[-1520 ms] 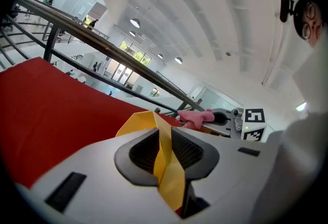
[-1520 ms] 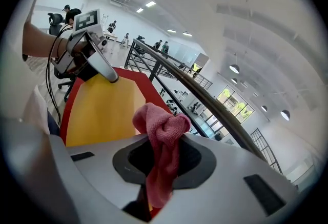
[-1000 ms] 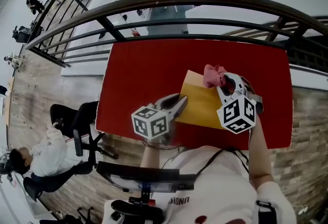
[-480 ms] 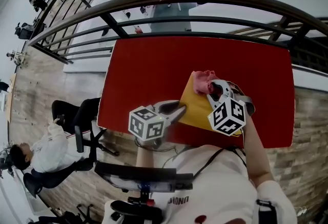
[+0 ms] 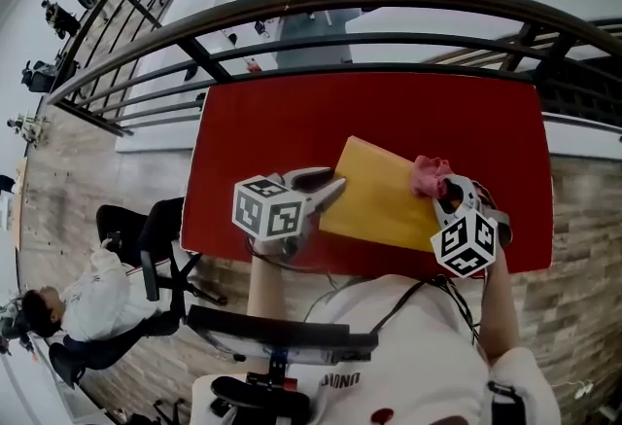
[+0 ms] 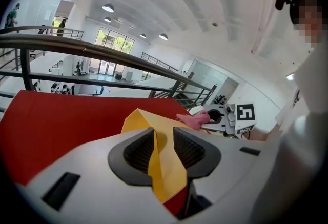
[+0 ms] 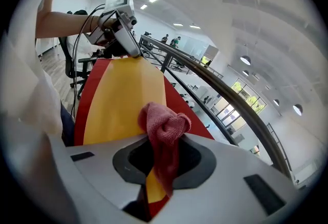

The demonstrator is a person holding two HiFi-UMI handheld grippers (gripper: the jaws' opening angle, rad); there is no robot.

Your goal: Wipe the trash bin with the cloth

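The yellow trash bin (image 5: 384, 194) lies flat on the red table (image 5: 282, 131). My left gripper (image 5: 335, 183) holds the bin's near left corner. In the left gripper view the yellow edge (image 6: 154, 120) sits between the pads of that gripper (image 6: 163, 133), whose jaws are opening. My right gripper (image 5: 442, 194) is shut on a bunched pink cloth (image 5: 426, 175) over the bin's right end. In the right gripper view the cloth (image 7: 164, 125) hangs from this gripper (image 7: 163, 151) above the yellow surface (image 7: 125, 95).
A dark metal railing (image 5: 389, 0) curves past the table's far edge, with a drop to a lower floor behind it. A black office chair (image 5: 146, 229) and a seated person (image 5: 73, 297) are on the floor at the left.
My right gripper has carried the pink cloth across the bin to its right end. The left gripper has stayed at the bin's left corner.
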